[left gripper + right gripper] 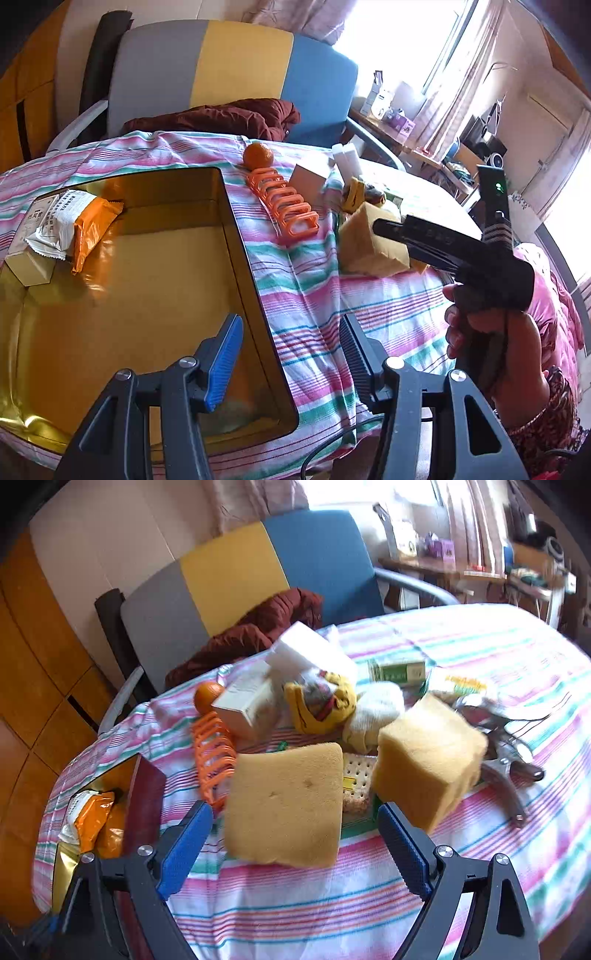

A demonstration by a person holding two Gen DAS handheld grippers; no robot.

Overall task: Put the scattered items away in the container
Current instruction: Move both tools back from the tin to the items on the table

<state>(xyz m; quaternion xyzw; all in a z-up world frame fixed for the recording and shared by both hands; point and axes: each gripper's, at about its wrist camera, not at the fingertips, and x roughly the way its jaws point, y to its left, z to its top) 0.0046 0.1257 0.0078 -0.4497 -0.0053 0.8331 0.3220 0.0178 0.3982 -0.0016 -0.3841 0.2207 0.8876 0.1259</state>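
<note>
Between the spread fingers of the right hand-held gripper (295,853) a flat yellow sponge (286,805) is seen, lying on the striped cloth (332,904) of the desk. The blue pads do not touch it, so the jaws stand apart and nothing is held. Just to the right of this gripper, a thicker sponge block (428,764) is leaning, a little blurred. Behind the flat sponge, an orange plastic rack (214,760), a small carton (247,709), a yellow printed cloth (325,705) and a white rolled cloth (376,709) are heaped together, and an orange (207,698) is found farther back. Metal tongs (509,771) lie well to the right.

The left hand-held gripper (295,354) hangs over the near right corner of the gold container (236,229), its jaws partly apart and empty. Far to its left, inside the container, a white and orange snack packet (74,229) and a small box (26,266) are already placed.

It is judged that the gathering step is in hand: a few items are stored and most are still scattered. For the next move, the right gripper would need to be lowered around the flat sponge and closed on its edges; because the sponge is soft, it can be expected to squeeze before it is lifted to the container on the left.
</note>
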